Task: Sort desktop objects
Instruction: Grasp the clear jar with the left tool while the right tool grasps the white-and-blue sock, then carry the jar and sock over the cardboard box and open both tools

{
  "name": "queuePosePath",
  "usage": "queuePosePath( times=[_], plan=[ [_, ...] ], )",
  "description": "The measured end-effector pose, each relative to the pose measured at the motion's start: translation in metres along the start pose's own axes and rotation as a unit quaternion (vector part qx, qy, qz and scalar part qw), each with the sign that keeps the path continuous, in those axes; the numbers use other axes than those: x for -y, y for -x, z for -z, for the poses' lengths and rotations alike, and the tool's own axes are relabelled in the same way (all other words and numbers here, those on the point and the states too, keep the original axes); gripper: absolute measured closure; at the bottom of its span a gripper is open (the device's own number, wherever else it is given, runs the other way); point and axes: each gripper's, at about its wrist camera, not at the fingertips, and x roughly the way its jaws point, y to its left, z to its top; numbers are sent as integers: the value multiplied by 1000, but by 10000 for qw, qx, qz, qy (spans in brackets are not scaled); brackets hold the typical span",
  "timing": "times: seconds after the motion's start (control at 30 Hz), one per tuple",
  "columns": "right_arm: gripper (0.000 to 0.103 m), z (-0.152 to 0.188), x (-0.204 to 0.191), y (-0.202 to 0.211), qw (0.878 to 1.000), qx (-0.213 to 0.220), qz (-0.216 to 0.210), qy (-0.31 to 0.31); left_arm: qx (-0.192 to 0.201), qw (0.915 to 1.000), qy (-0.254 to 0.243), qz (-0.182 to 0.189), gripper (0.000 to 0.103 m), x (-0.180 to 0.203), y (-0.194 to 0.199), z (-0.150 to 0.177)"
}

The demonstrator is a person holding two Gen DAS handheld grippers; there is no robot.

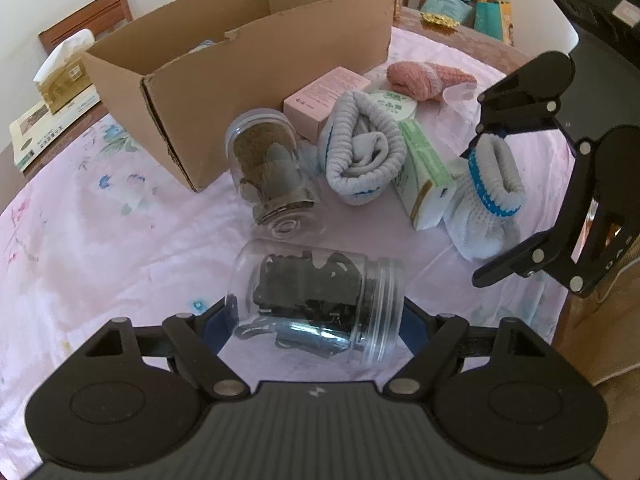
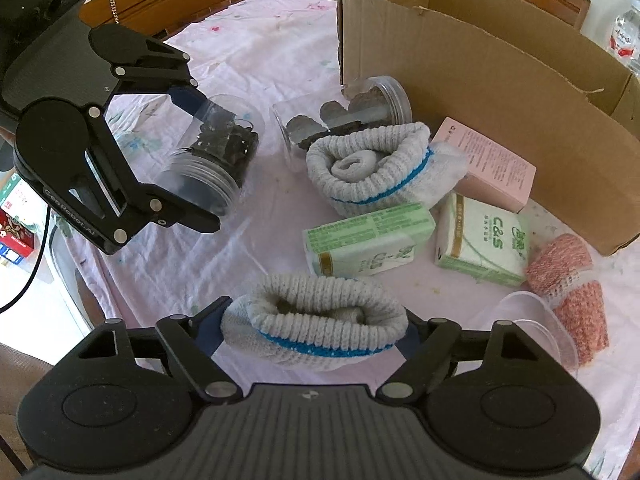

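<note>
A clear jar of black clips (image 1: pixel 316 296) lies sideways between the fingers of my left gripper (image 1: pixel 316 314), which is shut on it. From the right wrist view, that jar (image 2: pixel 216 152) sits in the left gripper (image 2: pixel 200 160) at the upper left. My right gripper (image 2: pixel 316 326) is shut on a rolled grey sock with a blue stripe (image 2: pixel 320 312); the same sock (image 1: pixel 488 200) and right gripper (image 1: pixel 486 204) appear at the right. The open cardboard box (image 1: pixel 240 60) (image 2: pixel 480 60) stands at the back of the table.
On the pink floral cloth (image 1: pixel 100 240) lie a jar with brown contents (image 1: pixel 268 160), a second grey sock roll (image 2: pixel 368 164), a pink carton (image 2: pixel 492 168), two green tissue packs (image 2: pixel 368 240) (image 2: pixel 484 240), a pink knitted sock (image 2: pixel 568 276) and a clear lid (image 2: pixel 536 320).
</note>
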Motion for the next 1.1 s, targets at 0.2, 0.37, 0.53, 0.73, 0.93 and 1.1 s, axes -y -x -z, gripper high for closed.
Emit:
queuePosePath(
  times=[0.2,0.37,0.53,0.73,0.93,1.1],
  plan=[
    [19,-4,4,13,10000,3,-38,69,97,9995,255,-155,21,4,14,-4],
    [19,-13,10,28,9999,74,23,122,251,9984,442,-245,21,4,31,-14],
    [19,-25,22,47,9994,204,207,189,507,9969,497,-335,21,3,50,-32],
    [19,-42,43,70,9975,475,278,444,801,9946,546,-383,21,4,66,-61],
    [19,-59,68,88,9942,706,370,716,961,9923,591,-502,21,3,66,-92],
    [19,-72,87,99,9915,911,453,815,1034,9912,609,-565,21,-1,59,-118]
  ],
)
